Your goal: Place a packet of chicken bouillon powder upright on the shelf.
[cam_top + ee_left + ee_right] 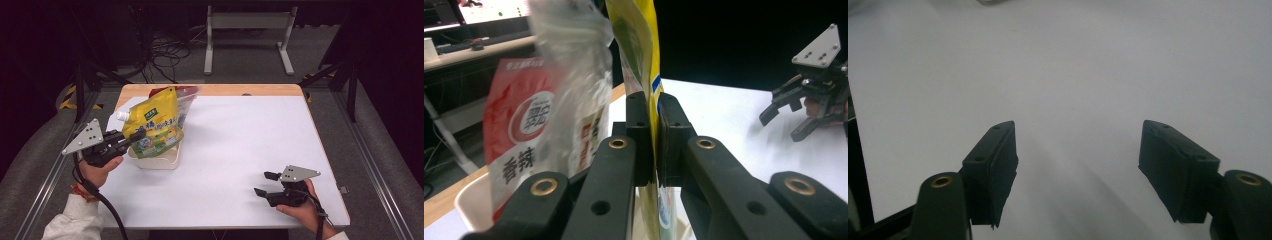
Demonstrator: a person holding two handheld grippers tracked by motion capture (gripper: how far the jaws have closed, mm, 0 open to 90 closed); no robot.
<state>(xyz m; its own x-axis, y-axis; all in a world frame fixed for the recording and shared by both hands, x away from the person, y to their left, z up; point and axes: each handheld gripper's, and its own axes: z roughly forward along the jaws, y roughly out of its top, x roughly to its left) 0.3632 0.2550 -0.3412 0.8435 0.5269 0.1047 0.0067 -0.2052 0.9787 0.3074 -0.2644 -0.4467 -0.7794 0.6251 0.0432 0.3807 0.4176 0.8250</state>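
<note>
From above, the left gripper [131, 138] clamps the yellow spouted pouch [155, 125] over a white tub [159, 160] at the table's [240, 150] left edge; the right gripper [266, 184] rests released, bare tabletop ahead.

Left gripper view: jaws pinch the pouch's edge [655, 115]; a red packet [519, 135] sits beside.

Right gripper view: jaws wide apart over open table [1078, 75].

Two pouches stood at one white basket [159, 161]: one yellow spouted pouch [155, 125] at the basket's front and one red-and-clear pouch [182, 95] behind the yellow one, at the basket's far side. Two hand-held grippers were counted, the left gripper [131, 139] touching the yellow pouch just left of the basket and the right gripper [265, 183] well apart to the basket's right. One white table [240, 135] bore the basket, and one grey metal stand [248, 35] stood on the floor beyond the basket.
</note>
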